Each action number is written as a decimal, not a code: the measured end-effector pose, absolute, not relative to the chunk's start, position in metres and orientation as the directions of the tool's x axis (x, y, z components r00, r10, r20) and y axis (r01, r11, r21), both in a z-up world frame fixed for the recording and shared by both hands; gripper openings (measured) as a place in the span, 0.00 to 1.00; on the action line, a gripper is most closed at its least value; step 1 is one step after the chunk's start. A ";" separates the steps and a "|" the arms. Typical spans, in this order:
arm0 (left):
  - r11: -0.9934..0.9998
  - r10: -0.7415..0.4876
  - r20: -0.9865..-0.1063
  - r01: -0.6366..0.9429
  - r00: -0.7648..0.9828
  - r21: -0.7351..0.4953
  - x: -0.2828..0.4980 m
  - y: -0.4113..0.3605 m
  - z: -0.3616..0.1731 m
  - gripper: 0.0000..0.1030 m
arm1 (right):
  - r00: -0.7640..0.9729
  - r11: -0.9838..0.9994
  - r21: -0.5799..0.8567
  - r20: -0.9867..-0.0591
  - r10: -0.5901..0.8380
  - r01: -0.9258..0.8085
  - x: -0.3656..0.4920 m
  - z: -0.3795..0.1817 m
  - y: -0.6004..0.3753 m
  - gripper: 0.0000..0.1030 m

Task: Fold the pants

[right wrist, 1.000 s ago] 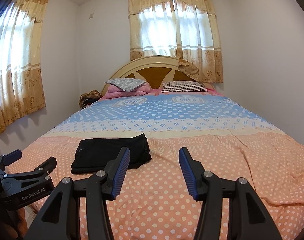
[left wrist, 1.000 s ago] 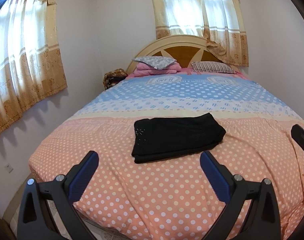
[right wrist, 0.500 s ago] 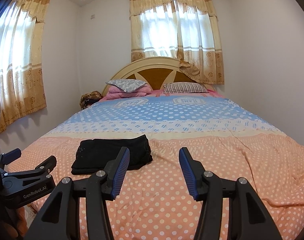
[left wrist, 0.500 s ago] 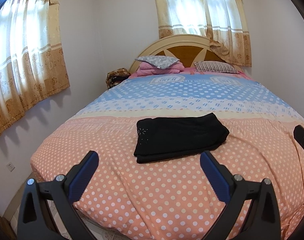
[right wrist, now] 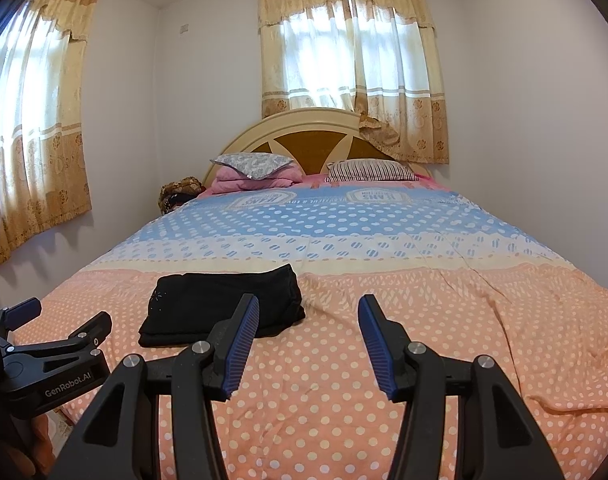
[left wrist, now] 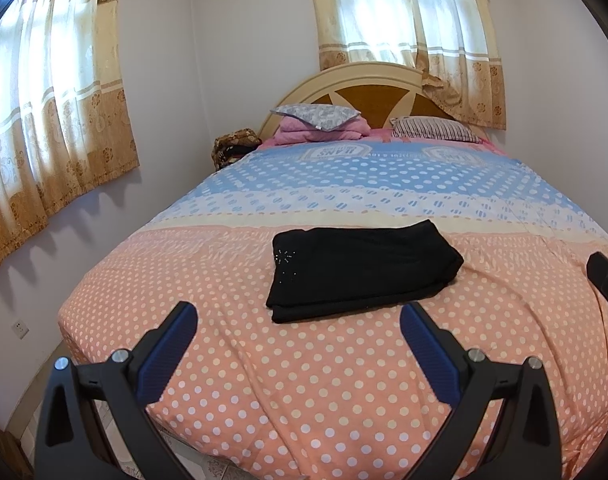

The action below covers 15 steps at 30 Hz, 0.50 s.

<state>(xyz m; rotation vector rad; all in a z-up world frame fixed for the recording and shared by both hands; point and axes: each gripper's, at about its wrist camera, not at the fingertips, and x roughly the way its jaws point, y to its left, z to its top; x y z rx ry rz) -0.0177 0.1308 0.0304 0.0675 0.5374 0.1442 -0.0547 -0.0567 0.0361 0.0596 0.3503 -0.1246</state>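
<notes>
The black pants (left wrist: pixel 360 268) lie folded into a compact rectangle on the peach polka-dot part of the bedspread (left wrist: pixel 304 380). They also show in the right wrist view (right wrist: pixel 220 308), left of centre. My left gripper (left wrist: pixel 298 320) is open and empty, held back from the pants near the foot of the bed. My right gripper (right wrist: pixel 308 312) is open and empty, to the right of the pants and apart from them. The left gripper's body shows at the left edge of the right wrist view (right wrist: pixel 52 360).
The bed fills the room; pillows (right wrist: pixel 256 166) and a striped pillow (right wrist: pixel 370 170) lie at the headboard (right wrist: pixel 316 136). Curtained windows (right wrist: pixel 352 68) are behind and at left. A brown bag (right wrist: pixel 180 192) sits beside the bed. Tiled floor (left wrist: pixel 116 456) lies below the foot.
Both grippers have drawn back slightly and tilted up a little; the pants have not moved. Both grippers stay open.
</notes>
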 end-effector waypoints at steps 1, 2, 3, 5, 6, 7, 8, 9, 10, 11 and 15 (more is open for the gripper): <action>0.987 0.157 -0.507 -0.122 0.847 0.102 -0.016 0.131 0.029 1.00 | 0.931 0.991 0.037 -0.347 -0.111 0.132 -0.055 0.035 -0.056 0.52; 0.987 0.159 -0.509 -0.124 0.846 0.103 -0.015 0.131 0.029 1.00 | 0.930 0.990 0.039 -0.351 -0.110 0.132 -0.053 0.034 -0.057 0.52; 0.987 0.161 -0.511 -0.124 0.844 0.105 -0.014 0.130 0.028 1.00 | 0.929 0.990 0.041 -0.353 -0.110 0.132 -0.052 0.034 -0.057 0.52; 0.986 0.163 -0.514 -0.125 0.842 0.107 -0.012 0.130 0.027 1.00 | 0.928 0.990 0.046 -0.356 -0.109 0.134 -0.049 0.032 -0.058 0.52; 0.986 0.164 -0.515 -0.126 0.842 0.107 -0.012 0.130 0.027 1.00 | 0.927 0.990 0.048 -0.358 -0.110 0.136 -0.048 0.031 -0.059 0.52; 0.986 0.165 -0.517 -0.128 0.840 0.107 -0.011 0.131 0.026 1.00 | 0.926 0.989 0.047 -0.361 -0.111 0.137 -0.047 0.030 -0.059 0.52; 0.986 0.166 -0.519 -0.130 0.838 0.106 -0.010 0.131 0.026 1.00 | 0.925 0.989 0.047 -0.365 -0.111 0.137 -0.045 0.029 -0.059 0.52; 0.986 0.167 -0.520 -0.132 0.838 0.105 -0.011 0.131 0.026 1.00 | 0.924 0.990 0.048 -0.367 -0.109 0.136 -0.045 0.029 -0.059 0.52; 0.986 0.166 -0.521 -0.131 0.838 0.103 -0.011 0.131 0.025 1.00 | 0.923 0.990 0.048 -0.369 -0.108 0.135 -0.044 0.028 -0.058 0.52; 0.986 0.167 -0.522 -0.131 0.837 0.104 -0.011 0.131 0.026 1.00 | 0.923 0.990 0.046 -0.369 -0.109 0.135 -0.044 0.028 -0.058 0.52; 0.987 0.162 -0.523 -0.127 0.837 0.103 -0.012 0.130 0.026 1.00 | 0.922 0.990 0.044 -0.371 -0.107 0.133 -0.045 0.027 -0.057 0.52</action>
